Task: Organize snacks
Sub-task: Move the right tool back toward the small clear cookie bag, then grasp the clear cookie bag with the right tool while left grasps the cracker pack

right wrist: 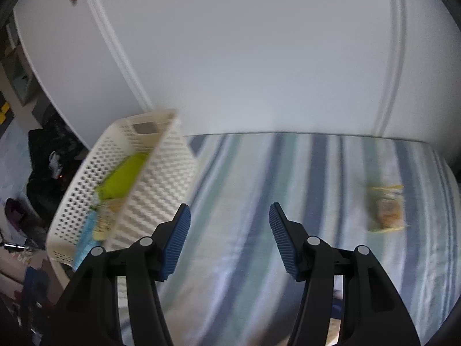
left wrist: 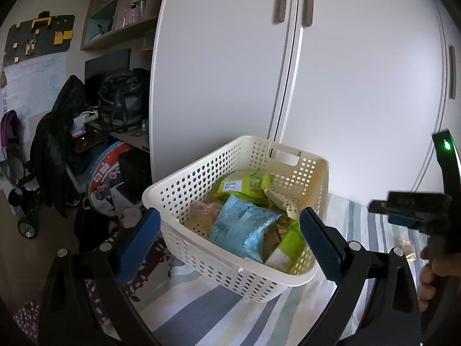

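L gripper (left wrist: 230, 239) ribbed blue pads (left wrist: 319, 245) spread wide, empty, framing perforated cream plastic basket (left wrist: 184, 190) w/ crinkly snack packs (left wrist: 245, 227) on striped bedsheet (left wrist: 201, 311). R gripper (right wrist: 229, 240) also wide, empty; only its view shows lone blurred snack (right wrist: 386, 212) well apart.

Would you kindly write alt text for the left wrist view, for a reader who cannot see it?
A white perforated basket full of snack packets, blue and green, sits on a striped bedspread before white wardrobe doors. The open left claw frames it; the right claw shows at the right edge.
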A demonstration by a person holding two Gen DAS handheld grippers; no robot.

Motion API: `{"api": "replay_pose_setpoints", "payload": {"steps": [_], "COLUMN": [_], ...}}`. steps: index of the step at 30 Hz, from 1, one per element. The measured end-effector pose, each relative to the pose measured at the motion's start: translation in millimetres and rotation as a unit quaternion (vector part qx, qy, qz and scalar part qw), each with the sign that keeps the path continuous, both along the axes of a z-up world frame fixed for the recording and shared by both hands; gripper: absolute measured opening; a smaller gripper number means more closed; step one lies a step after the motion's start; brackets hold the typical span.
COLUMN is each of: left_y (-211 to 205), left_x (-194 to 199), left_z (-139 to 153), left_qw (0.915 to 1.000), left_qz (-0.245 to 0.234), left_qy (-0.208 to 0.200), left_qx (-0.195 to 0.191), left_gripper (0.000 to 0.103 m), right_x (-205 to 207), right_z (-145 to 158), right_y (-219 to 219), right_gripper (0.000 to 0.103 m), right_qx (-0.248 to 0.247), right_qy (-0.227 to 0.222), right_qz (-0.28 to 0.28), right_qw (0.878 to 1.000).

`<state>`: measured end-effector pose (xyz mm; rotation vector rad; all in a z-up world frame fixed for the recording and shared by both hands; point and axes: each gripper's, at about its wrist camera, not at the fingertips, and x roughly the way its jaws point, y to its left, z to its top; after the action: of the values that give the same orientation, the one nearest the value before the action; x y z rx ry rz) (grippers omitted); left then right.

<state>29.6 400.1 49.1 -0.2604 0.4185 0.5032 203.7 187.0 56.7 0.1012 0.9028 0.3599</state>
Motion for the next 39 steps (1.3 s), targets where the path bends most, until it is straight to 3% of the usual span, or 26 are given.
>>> {"api": "replay_pose_setpoints", "payload": {"steps": [5,7,16,29,36,39], "left_y": [-9.4,-15.1,-36.1,-51.2,-54.8,-56.5], "left_x": [-0.4,0.7,0.8,2.9,3.8,3.6], "left_z": [1.0,1.6,4.8,6.1,5.8,5.6], "left_qw": [0.9999,0.9997,0.9977,0.9953,0.9943,0.9939], "left_qz": [-0.011,-0.016,-0.033,-0.059,-0.067,-0.07], "left_qy": [-0.001,0.001,0.0,0.003,0.006,0.006], "left_qx": [0.009,0.019,0.059,0.077,0.082,0.085], "left_gripper": [0.098,0.098,0.1,0.1,0.1,0.1], "right_x": [-4.8,-4.1,21.8,71.2,69.9,61.2], "right_z": [-19.6,-27.0,-55.9,-81.0,-87.5,-86.7], "right_y": [-47.2,-66.9,-149.7,-138.3,-134.7,-134.9], "right_gripper": [0.057,0.062,0.063,0.063,0.043,0.042], "right_qx": [-0.025,-0.031,-0.061,-0.121,-0.128,-0.125], "right_qy": [0.011,0.017,0.045,0.069,0.081,0.083], "right_qz": [-0.039,-0.059,-0.158,-0.149,-0.138,-0.132], "right_qw": [0.999,0.998,0.985,0.979,0.979,0.98]}}
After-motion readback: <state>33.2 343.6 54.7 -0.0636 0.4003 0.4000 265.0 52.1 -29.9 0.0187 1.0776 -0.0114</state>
